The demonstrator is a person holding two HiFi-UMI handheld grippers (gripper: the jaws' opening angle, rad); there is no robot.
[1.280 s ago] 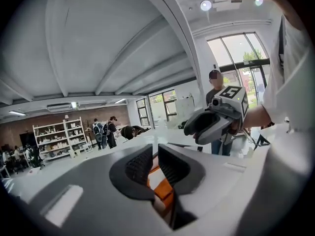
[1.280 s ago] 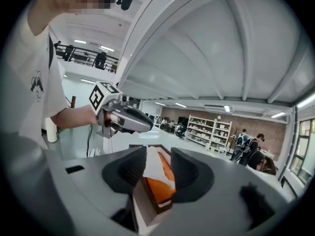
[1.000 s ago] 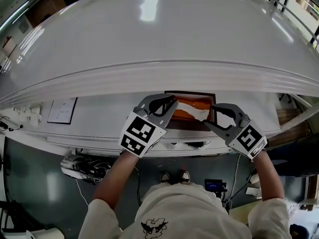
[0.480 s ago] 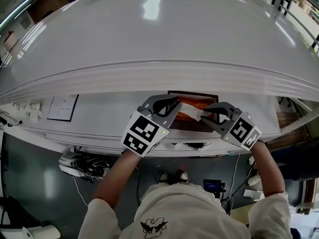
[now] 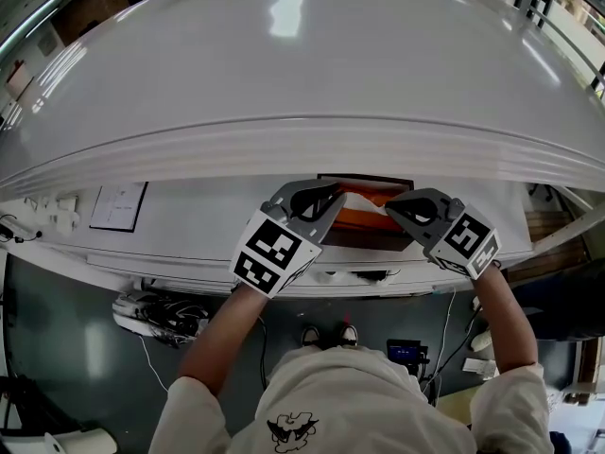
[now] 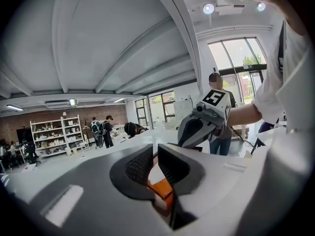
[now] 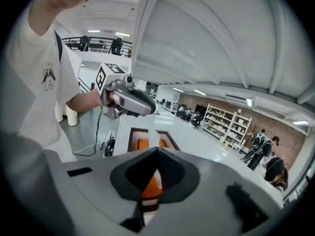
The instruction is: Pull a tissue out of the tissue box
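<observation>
Left tool (image 5: 329,199) and right tool (image 5: 390,205) hide most of the tissue box (image 5: 362,218); tissue (image 7: 153,137) barely shows.

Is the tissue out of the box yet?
Not yet. Done: the right gripper is shut on the white tissue. In hand: the left gripper clamps the orange tissue box by its edge. To do: pulling the tissue up, since it reaches down into the box.

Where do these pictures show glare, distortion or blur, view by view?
Head view: the fisheye lens bends the white table into an arc, with lamp glare near its far edge. Left gripper view: black corners, bright windows, and the left gripper on the tissue box looks soft. Right gripper view: black corners; the right gripper, shut on the tissue, is blurred.
</observation>
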